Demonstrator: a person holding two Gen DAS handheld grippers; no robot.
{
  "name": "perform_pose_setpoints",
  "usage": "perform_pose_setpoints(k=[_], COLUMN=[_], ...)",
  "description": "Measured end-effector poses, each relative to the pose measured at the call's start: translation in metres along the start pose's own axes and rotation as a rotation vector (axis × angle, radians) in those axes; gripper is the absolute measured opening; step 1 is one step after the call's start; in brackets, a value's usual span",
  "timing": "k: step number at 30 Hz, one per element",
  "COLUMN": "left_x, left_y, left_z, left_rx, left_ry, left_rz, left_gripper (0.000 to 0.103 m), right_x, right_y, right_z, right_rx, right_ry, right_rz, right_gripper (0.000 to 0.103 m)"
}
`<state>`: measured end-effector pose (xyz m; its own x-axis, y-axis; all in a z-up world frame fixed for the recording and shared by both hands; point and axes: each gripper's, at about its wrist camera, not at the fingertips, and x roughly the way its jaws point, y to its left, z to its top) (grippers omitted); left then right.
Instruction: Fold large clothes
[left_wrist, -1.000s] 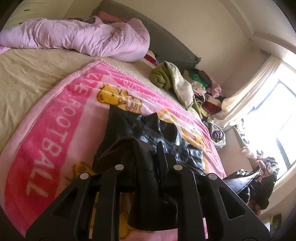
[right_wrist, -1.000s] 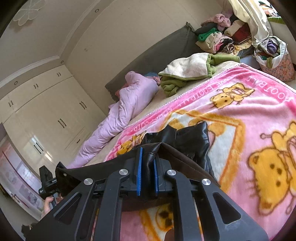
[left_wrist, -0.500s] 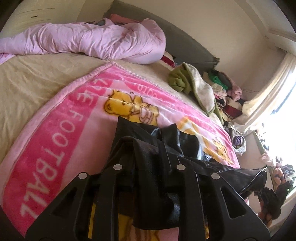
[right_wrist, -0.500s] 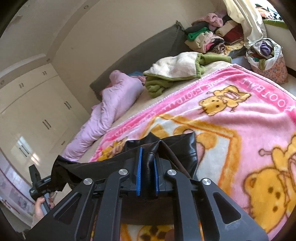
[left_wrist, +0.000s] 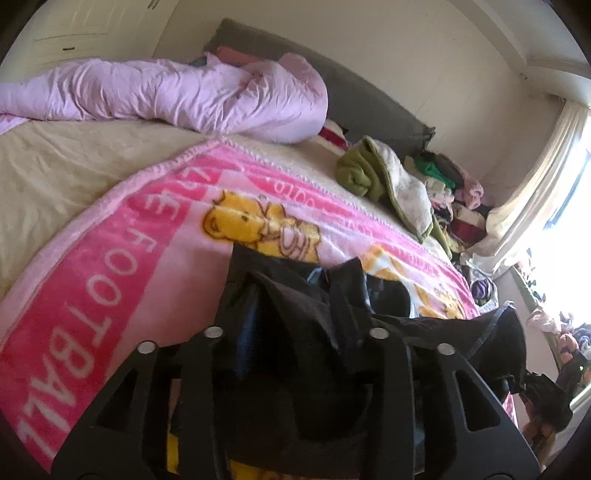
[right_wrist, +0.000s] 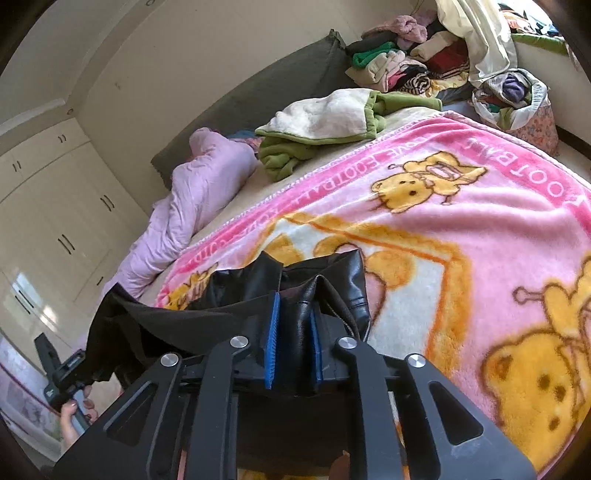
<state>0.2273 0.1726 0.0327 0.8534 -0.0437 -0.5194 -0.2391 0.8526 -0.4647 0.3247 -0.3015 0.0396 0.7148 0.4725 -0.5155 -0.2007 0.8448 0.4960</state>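
A black leather-look garment (left_wrist: 388, 295) lies folded over on the pink bear blanket (left_wrist: 110, 277). Its near edge spans between both grippers. My left gripper (left_wrist: 299, 314) has its jaws opening, spread wide, with the dark cloth draped loosely between them. In the right wrist view the garment (right_wrist: 354, 280) ends in a thick fold that fills the gap between the blue pads (right_wrist: 273, 332) of my right gripper (right_wrist: 294, 325). Those jaws are opening too. A hand (right_wrist: 74, 413) with the left gripper shows at the lower left, at the cloth's other corner.
A lilac duvet (left_wrist: 184, 99) lies along the headboard. A green and cream blanket (right_wrist: 325, 122) sits beyond the pink one. Piled clothes (right_wrist: 399, 62) and a full bag (right_wrist: 517, 107) crowd the window side. Wardrobe doors (right_wrist: 55, 221) line the far wall.
Both grippers came down and forward over the bed, lowering the garment's near edge onto its lower layer. The left jaws spread wide apart; the right pads parted slightly.
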Motion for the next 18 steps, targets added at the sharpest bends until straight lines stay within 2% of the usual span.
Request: perform_pose_setpoints(k=[3, 5, 6, 7, 10, 12, 18], left_x=[-0.006, -0.007, -0.007, -0.005, 0.003, 0.013, 0.053], left_y=[0.003, 0.007, 0.009, 0.012, 0.018, 0.018, 0.006], left_z=[0.001, 0.002, 0.002, 0.002, 0.000, -0.002, -0.009], left_rx=[0.006, 0.011, 0.011, 0.007, 0.016, 0.046, 0.160], left_ry=[-0.029, -0.034, -0.033, -0.026, -0.003, 0.021, 0.114], left_rz=[0.013, 0.031, 0.038, 0.044, 0.072, 0.109, 0.162], left_gripper=[0.043, 0.043, 0.043, 0.043, 0.043, 0.043, 0.051], right_x=[0.006, 0.007, 0.007, 0.006, 0.007, 0.009, 0.038], right_y=[0.001, 0.002, 0.003, 0.003, -0.002, -0.005, 0.000], right_z=[-0.001, -0.002, -0.002, -0.001, 0.000, -0.001, -0.005], right_rx=[-0.003, -0.009, -0.012, -0.017, -0.025, -0.044, -0.221], right_ry=[-0.005, -0.015, -0.038, -0.050, -0.058, -0.053, 0.017], right_rz=[-0.016, -0.028, -0.051, -0.064, -0.047, -0.067, -0.207], right_gripper=[0.022, 0.036, 0.050, 0.055, 0.056, 0.060, 0.063])
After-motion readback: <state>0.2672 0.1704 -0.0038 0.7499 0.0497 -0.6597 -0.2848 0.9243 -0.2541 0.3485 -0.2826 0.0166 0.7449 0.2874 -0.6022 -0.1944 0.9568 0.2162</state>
